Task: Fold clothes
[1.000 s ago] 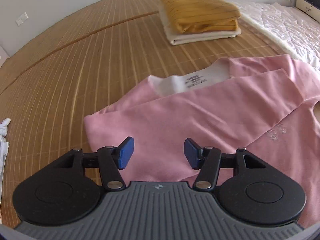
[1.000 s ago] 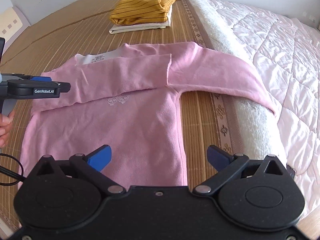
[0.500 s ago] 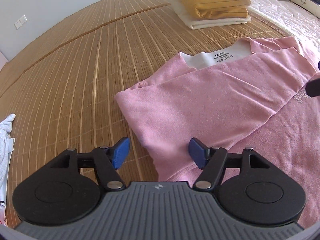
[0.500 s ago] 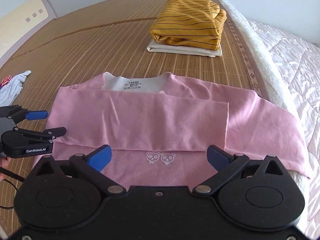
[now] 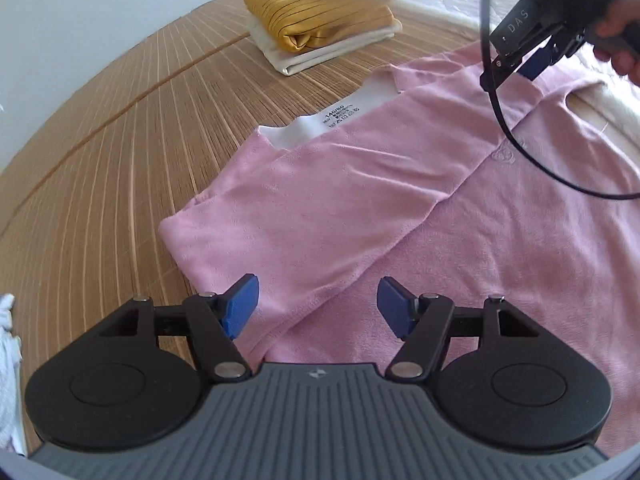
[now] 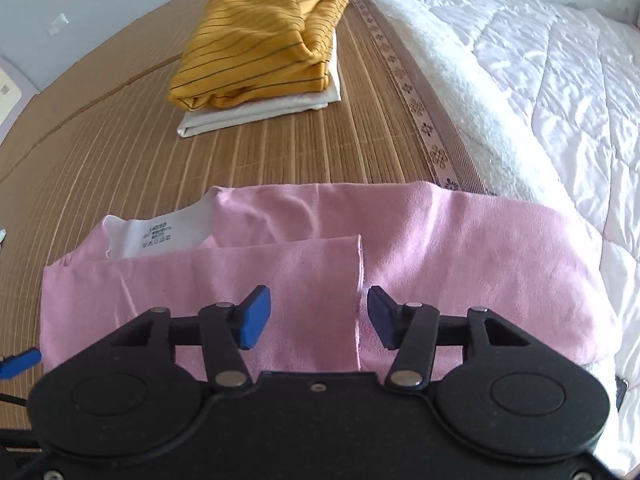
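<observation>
Far left, a bit of white cloth [image 5: 8, 344] pokes in at the edge of the bamboo mat [image 5: 120, 152]. The left gripper [image 5: 316, 310] hovers just over the pink sweatshirt [image 5: 328, 200], angled down, blue pads [image 5: 240, 304] about halfway apart and gripping nothing; the hem edge of the folded-over sleeve sits in the gap below them, not pinched.

The sweatshirt lies flat on the mat. In the left wrist view its long axis runs from bottom right up toward the neckline, so the collar with its white size label [image 5: 340, 114] points away from the camera at the folded pile. One sleeve is already folded across the chest, lying crosswise from the near shoulder to the far side, its cuff end by the other gripper.

Behind the collar, well apart from it, a mustard striped top [image 6: 260, 40] sits folded on a folded white garment [image 6: 256, 114].

Further right, the right gripper [image 6: 318, 316] is over the cuff end of that folded sleeve, its jaws closing, the cuff edge between the pads, and I can't tell if they're touching the fabric. The other sleeve stretches sideways off the mat onto a white fleece blanket [image 6: 452, 80], with a white quilt [image 6: 560, 80] past that. A person's hand [image 5: 618, 40] holds that gripper.
</observation>
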The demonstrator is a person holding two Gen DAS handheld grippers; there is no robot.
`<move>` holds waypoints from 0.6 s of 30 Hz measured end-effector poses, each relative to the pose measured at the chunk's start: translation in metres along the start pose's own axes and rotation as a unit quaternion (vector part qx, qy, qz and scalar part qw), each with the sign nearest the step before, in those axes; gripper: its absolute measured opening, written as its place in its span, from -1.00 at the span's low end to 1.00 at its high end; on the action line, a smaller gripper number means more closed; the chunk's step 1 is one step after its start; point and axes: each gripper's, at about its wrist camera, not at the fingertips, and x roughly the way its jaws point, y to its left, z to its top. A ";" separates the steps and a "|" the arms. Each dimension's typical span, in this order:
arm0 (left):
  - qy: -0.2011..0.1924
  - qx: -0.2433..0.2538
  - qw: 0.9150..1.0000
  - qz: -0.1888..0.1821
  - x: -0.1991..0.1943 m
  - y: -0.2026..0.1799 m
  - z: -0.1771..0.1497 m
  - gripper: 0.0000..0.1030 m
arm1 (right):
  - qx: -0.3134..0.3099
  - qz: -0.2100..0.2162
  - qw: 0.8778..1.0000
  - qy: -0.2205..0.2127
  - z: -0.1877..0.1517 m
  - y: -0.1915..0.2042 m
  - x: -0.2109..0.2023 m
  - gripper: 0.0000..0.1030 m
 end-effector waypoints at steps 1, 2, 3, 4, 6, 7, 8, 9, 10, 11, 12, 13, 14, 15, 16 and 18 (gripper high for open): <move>0.004 -0.008 1.000 0.003 0.003 0.002 -0.001 0.39 | -0.002 -0.006 1.000 0.004 -0.001 0.001 0.002 0.07; 0.005 -0.022 1.000 0.000 0.005 0.007 -0.001 0.39 | -0.006 -0.011 1.000 0.003 -0.002 0.002 0.003 0.04; 0.004 -0.037 0.999 -0.003 0.006 0.012 -0.002 0.39 | -0.012 -0.014 1.000 0.002 -0.005 0.004 0.002 0.02; 0.004 -0.045 0.999 -0.002 0.007 0.017 -0.003 0.40 | -0.023 -0.016 1.000 0.003 -0.007 0.007 0.001 -0.06; 0.006 -0.048 0.999 0.018 0.008 0.025 -0.005 0.40 | -0.051 -0.017 0.999 0.007 -0.008 0.011 0.000 -0.31; 0.008 -0.048 0.998 0.033 0.008 0.028 -0.006 0.40 | -0.060 -0.013 0.998 0.009 -0.007 0.013 -0.001 -0.59; 0.013 -0.053 0.998 0.044 0.008 0.032 -0.008 0.40 | -0.066 -0.007 0.998 0.009 -0.007 0.014 -0.003 -0.91; 0.019 -0.065 0.997 0.048 0.008 0.038 -0.010 0.40 | -0.067 -0.002 0.998 0.007 -0.006 0.014 -0.007 -0.91; 0.024 -0.080 0.995 0.051 0.007 0.043 -0.013 0.40 | -0.065 0.004 0.998 0.006 -0.005 0.014 -0.011 -0.91; 0.030 -0.093 0.994 0.053 0.006 0.049 -0.016 0.40 | -0.063 0.009 0.998 0.004 -0.005 0.014 -0.015 -0.91; 0.035 -0.101 0.993 0.054 0.006 0.052 -0.019 0.40 | -0.062 0.013 0.998 0.001 -0.004 0.013 -0.019 -0.91; 0.039 -0.102 0.993 0.054 0.005 0.055 -0.021 0.40 | -0.061 0.014 0.998 0.000 -0.003 0.013 -0.025 -0.92; 0.041 -0.100 0.993 0.055 0.004 0.057 -0.023 0.40 | -0.062 0.011 0.998 -0.002 -0.002 0.012 -0.030 -0.92; 0.042 -0.096 0.993 0.055 0.003 0.058 -0.024 0.40 | -0.062 0.006 0.998 -0.003 -0.001 0.010 -0.034 -0.92; 0.043 -0.091 0.993 0.056 0.002 0.060 -0.025 0.40 | -0.060 0.001 0.998 0.001 0.000 0.008 -0.035 -0.92; 0.046 -0.096 0.993 0.053 0.002 0.064 -0.026 0.41 | -0.053 -0.010 0.998 0.008 -0.002 0.003 -0.032 -0.92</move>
